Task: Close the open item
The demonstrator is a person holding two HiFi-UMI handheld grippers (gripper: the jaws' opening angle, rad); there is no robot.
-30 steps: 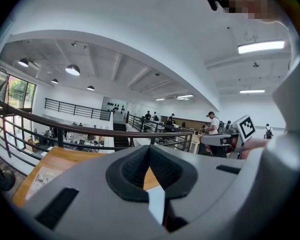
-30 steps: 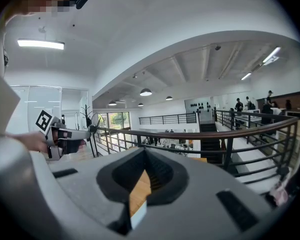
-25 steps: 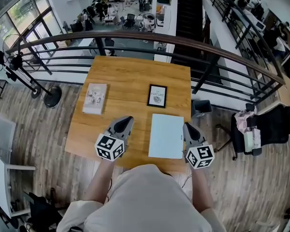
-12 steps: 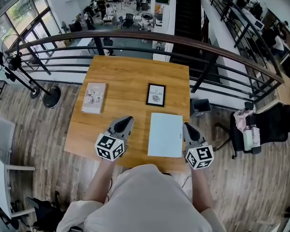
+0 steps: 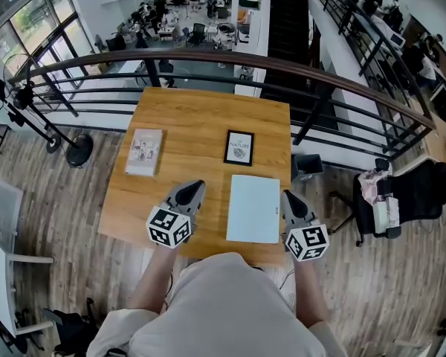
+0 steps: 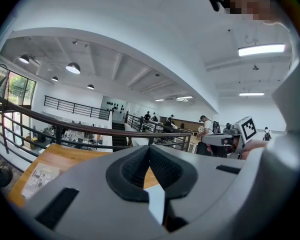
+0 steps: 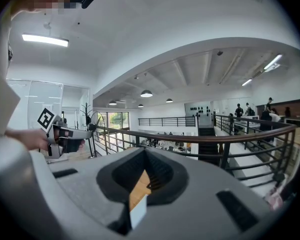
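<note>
Holding both tongs pinched together and empty, you have changed nothing in the last second: the left gripper (image 5: 197, 185) and right gripper (image 5: 288, 196) flank the pale blue item (image 5: 254, 209) without touching it. It lies flat, apparently already closed, at the table's (image 5: 201, 117) near edge, its long axis running from you toward the railing (image 5: 208, 56)

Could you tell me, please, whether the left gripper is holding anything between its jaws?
No, the left gripper has its jaws shut tip to tip, with nothing between them.
</note>
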